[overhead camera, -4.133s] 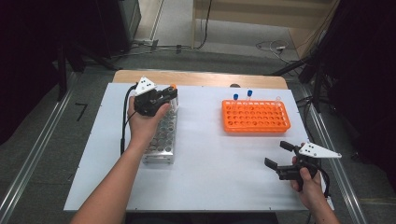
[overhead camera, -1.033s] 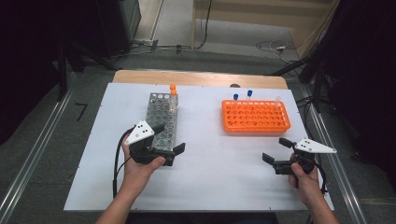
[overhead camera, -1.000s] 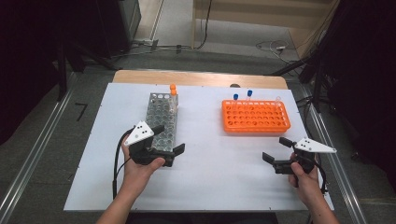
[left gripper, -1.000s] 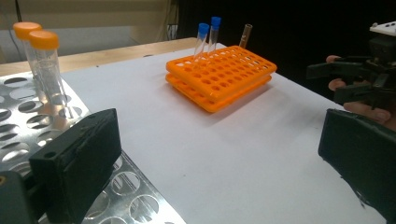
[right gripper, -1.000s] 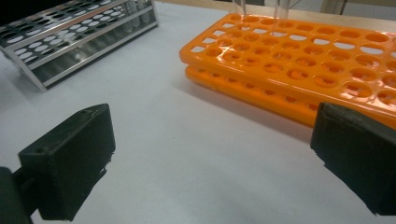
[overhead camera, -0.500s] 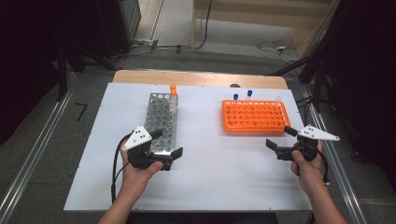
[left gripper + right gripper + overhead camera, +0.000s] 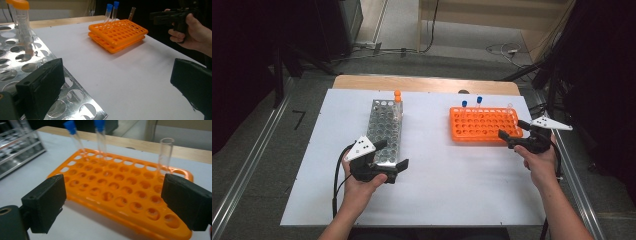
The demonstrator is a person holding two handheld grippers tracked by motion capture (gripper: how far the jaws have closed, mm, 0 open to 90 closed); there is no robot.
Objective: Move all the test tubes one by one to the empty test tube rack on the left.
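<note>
Left gripper (image 7: 388, 158): jaws wide apart, empty, at near end of metal rack (image 7: 385, 131).
Right gripper (image 7: 514, 133): jaws wide apart, just narrowing slightly, nothing between them; at right end of orange rack (image 7: 483, 125).
Uncapped tube (image 7: 166, 155): upright, far right corner, ahead and right of jaws.
Blue-capped tubes (image 7: 100, 135): far row, farther left.
Nearer hand: right.

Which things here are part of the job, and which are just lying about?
In the job:
- orange rack
- blue-capped tubes
- uncapped tube
- metal rack
- orange-capped tubes
- left gripper, open
- right gripper, open, jaws just closing slightly

Lying about:
- floor cables
</note>
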